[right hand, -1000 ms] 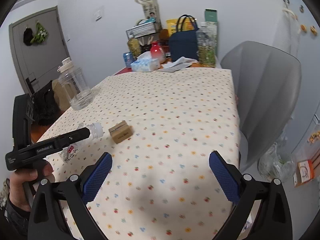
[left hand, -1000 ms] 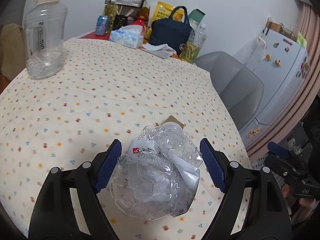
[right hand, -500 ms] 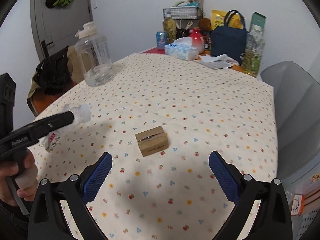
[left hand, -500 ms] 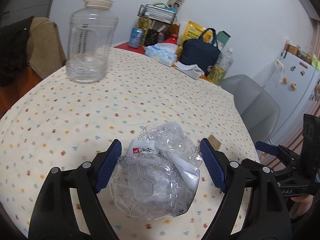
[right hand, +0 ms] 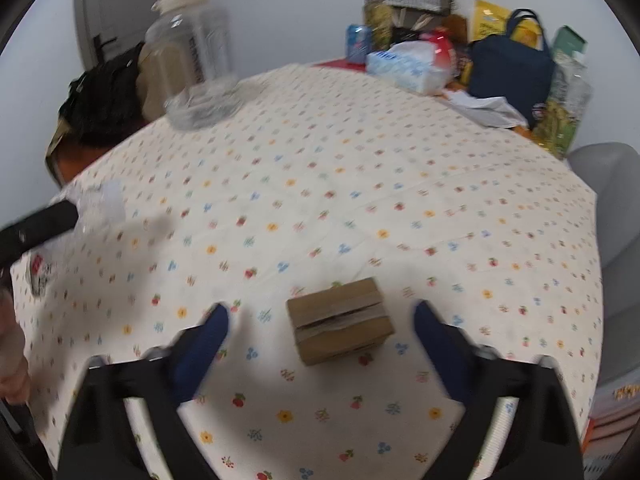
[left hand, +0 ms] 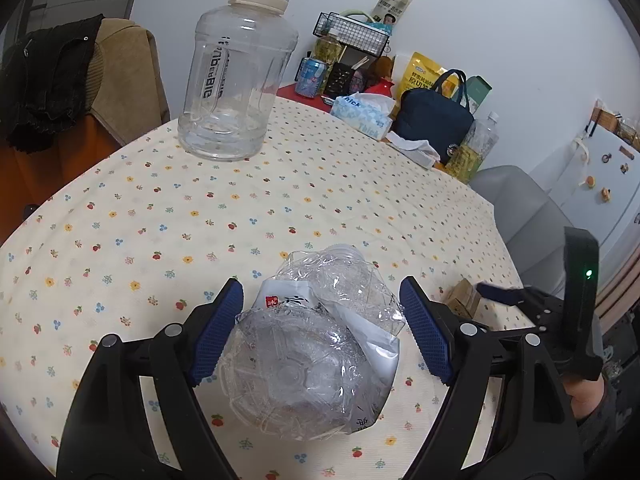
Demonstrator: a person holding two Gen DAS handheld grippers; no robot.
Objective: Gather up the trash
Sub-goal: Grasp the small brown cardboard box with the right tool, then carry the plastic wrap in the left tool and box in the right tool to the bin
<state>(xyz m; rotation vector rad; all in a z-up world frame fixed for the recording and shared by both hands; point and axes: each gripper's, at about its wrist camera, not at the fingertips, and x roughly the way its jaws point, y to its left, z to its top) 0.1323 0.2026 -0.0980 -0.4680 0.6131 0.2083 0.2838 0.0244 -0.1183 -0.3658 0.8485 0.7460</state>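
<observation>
A crushed clear plastic bottle (left hand: 316, 344) with a white label sits between the blue pads of my left gripper (left hand: 322, 328), which is shut on it just above the flowered tablecloth (left hand: 240, 208). The bottle also shows blurred at the left edge of the right wrist view (right hand: 100, 204). A small brown cardboard box (right hand: 340, 320) lies on the cloth between the spread fingers of my right gripper (right hand: 320, 316), which is open around it without touching. The box also shows in the left wrist view (left hand: 464, 300), behind the right gripper's fingertip (left hand: 492, 290).
A large clear water jug (left hand: 236, 80) stands at the far left of the table. A tissue box (left hand: 362, 114), dark blue bag (left hand: 436, 120), can, bottles and a wire basket crowd the far edge. A grey chair (left hand: 520, 208) stands at the right; a clothes-draped chair (left hand: 80, 80) at the left.
My right gripper has moved forward and down over the table until the cardboard box lies between its open fingers. My left gripper has swung left, still holding the crushed bottle.
</observation>
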